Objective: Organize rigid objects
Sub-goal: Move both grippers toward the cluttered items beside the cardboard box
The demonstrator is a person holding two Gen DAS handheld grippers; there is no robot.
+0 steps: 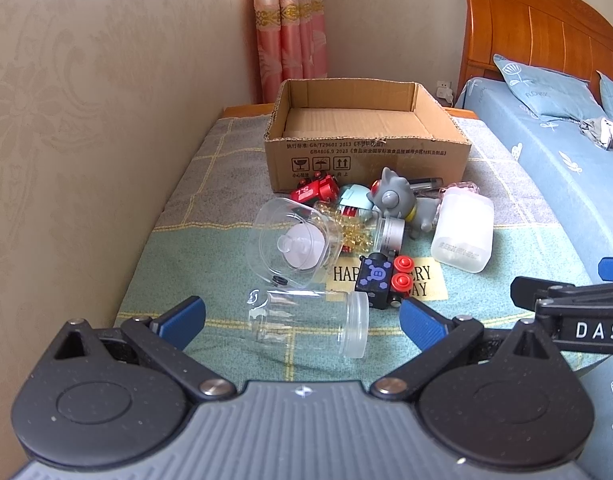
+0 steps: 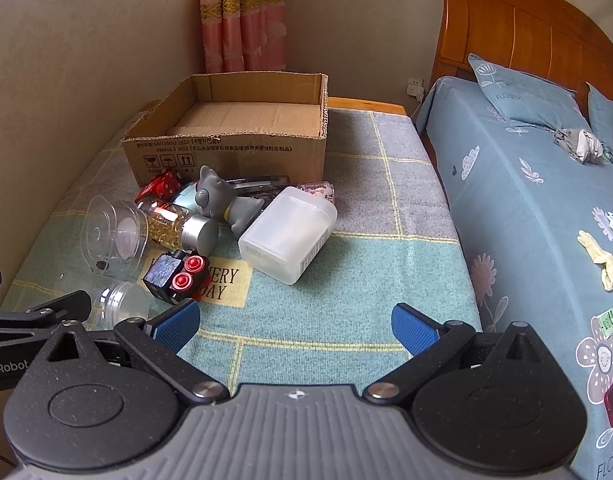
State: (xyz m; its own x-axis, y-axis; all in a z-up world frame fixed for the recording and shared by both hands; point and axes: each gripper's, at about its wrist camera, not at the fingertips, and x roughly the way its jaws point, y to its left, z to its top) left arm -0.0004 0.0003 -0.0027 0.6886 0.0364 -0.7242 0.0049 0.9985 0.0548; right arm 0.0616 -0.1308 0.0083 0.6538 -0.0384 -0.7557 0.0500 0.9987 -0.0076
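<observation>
An open cardboard box stands at the back of the cloth-covered table; it also shows in the right wrist view. In front of it lies a pile: a grey cat figure, a red toy, a jar of yellow beads, a clear cup, a frosted white box, a black cube toy with red knobs. A clear jar lies on its side between the fingers of my open left gripper. My right gripper is open and empty over bare cloth.
A beige wall runs along the table's left side. A bed with a blue sheet and wooden headboard borders the right. A pink curtain hangs behind the box. The other gripper's black frame shows at right.
</observation>
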